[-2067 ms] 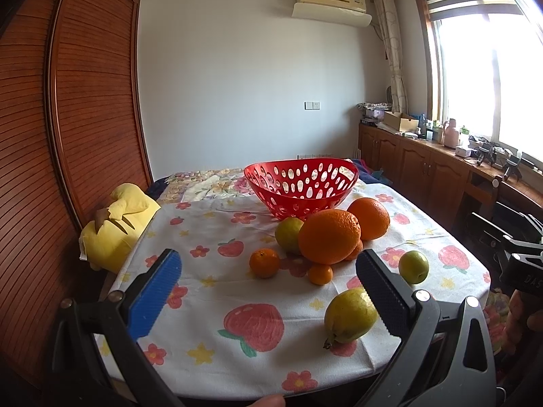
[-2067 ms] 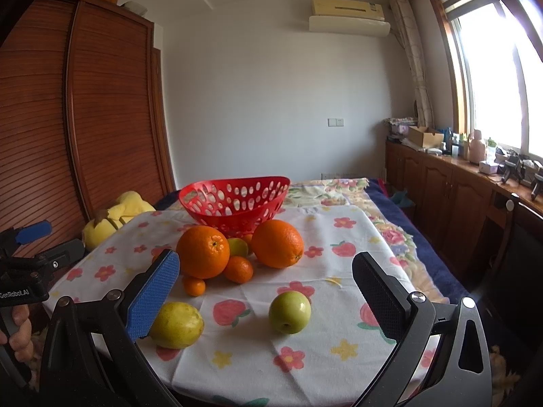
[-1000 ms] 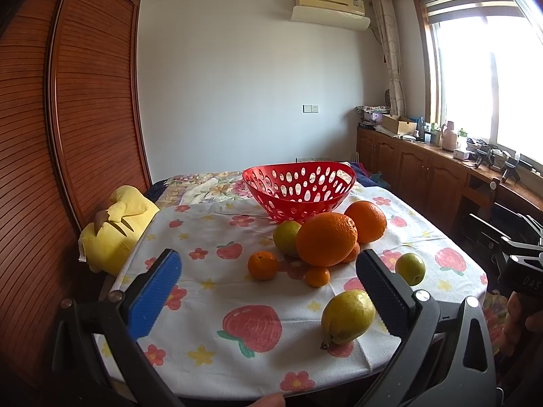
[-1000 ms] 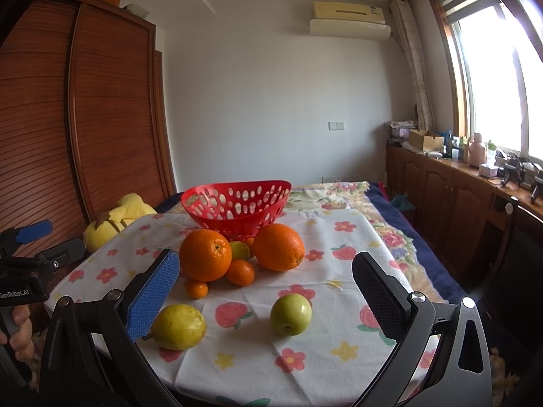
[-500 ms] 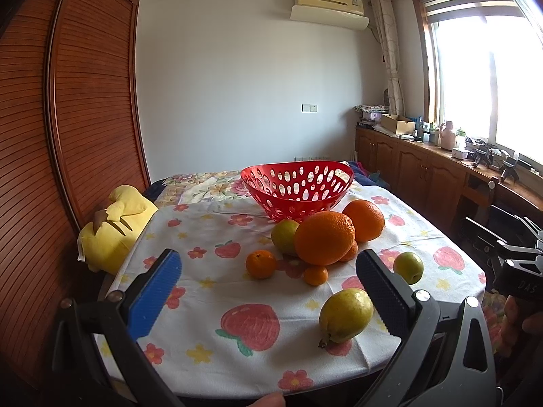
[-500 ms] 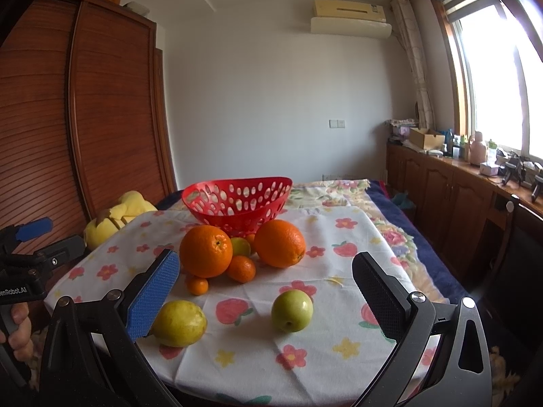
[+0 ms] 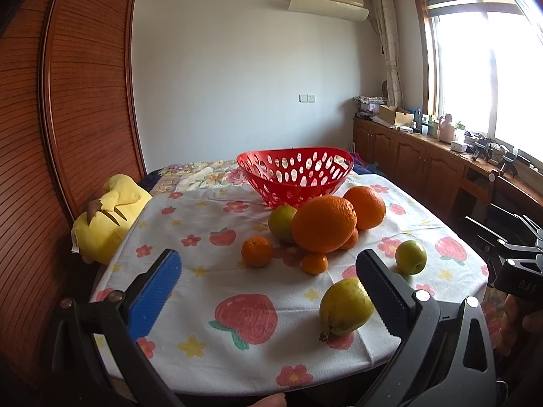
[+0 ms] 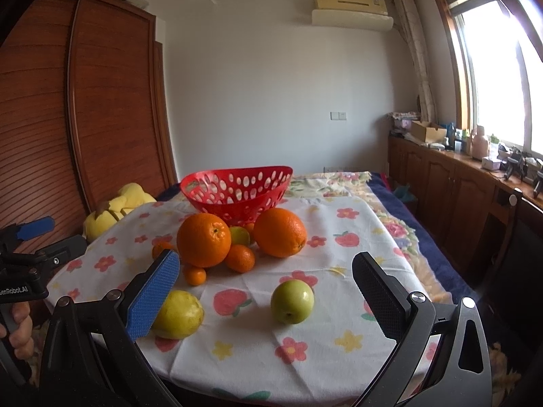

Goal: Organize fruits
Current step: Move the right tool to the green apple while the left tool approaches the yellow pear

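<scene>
Nothing is picked yet: left gripper [image 7: 268,271] and right gripper [image 8: 264,276] gape wide and empty, fruit mid-frame before the basket [image 8: 237,191], so the centred apple [image 8: 292,301] looks next.

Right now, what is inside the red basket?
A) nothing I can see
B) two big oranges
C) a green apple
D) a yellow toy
A: no fruit shows through the holes of the red basket; the big oranges, the green apple and the other fruit all lie on the tablecloth in front of it.
</scene>
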Available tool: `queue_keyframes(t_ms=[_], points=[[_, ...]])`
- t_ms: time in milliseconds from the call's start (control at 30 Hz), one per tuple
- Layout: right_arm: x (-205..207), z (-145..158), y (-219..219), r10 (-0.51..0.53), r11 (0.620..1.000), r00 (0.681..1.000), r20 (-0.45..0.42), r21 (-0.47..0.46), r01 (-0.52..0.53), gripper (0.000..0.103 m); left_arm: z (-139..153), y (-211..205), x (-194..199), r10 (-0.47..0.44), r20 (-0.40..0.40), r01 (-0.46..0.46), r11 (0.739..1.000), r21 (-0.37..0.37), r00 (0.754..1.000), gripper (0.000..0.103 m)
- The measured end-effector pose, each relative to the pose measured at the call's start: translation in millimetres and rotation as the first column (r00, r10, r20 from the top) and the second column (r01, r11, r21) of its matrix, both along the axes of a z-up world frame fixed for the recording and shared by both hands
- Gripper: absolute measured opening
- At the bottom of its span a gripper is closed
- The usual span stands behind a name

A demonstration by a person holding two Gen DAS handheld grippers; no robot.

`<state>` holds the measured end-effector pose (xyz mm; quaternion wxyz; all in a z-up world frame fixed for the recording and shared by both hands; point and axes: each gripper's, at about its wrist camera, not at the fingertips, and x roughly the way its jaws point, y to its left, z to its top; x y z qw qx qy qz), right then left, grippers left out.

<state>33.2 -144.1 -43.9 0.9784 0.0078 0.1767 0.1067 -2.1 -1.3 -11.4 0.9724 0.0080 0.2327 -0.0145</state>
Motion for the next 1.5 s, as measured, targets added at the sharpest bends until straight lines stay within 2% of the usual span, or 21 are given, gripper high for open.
queue_keyframes(t_ms=[200, 300, 800, 933, 1267, 1500], points=[[9, -11, -4, 0.004, 1.0, 0.999, -0.033, -0.015, -0.004, 0.103, -14, -2, 10, -0.031, -0.045, 0.031, 0.999, -0.011, 0.999, 0.103], [17, -18, -6, 0.011, 1.0, 0.998, -0.065, -0.024, -0.012, 0.103, -21, -8, 13, -0.075, -0.067, 0.073, 0.997, -0.038, 0.995, 0.103], [50, -48, -12, 0.04, 0.995, 0.986, -0.16, -0.08, -0.054, 0.099, -47, -31, 40, -0.184, -0.165, 0.181, 0.983, -0.032, 0.969, 0.101], [62, -56, -13, 0.065, 0.994, 0.98, -0.19, -0.073, -0.08, 0.095, -54, -37, 48, -0.21, -0.201, 0.209, 0.978, -0.031, 0.957, 0.099], [92, -78, -20, 0.099, 0.992, 0.951, -0.295, -0.05, -0.118, 0.071, -66, -44, 58, -0.246, -0.241, 0.239, 0.969, -0.056, 0.939, 0.096], [103, -86, -15, 0.113, 0.988, 0.932, -0.345, -0.059, -0.141, 0.07, -73, -48, 63, -0.255, -0.26, 0.249, 0.967, -0.055, 0.932, 0.096]])
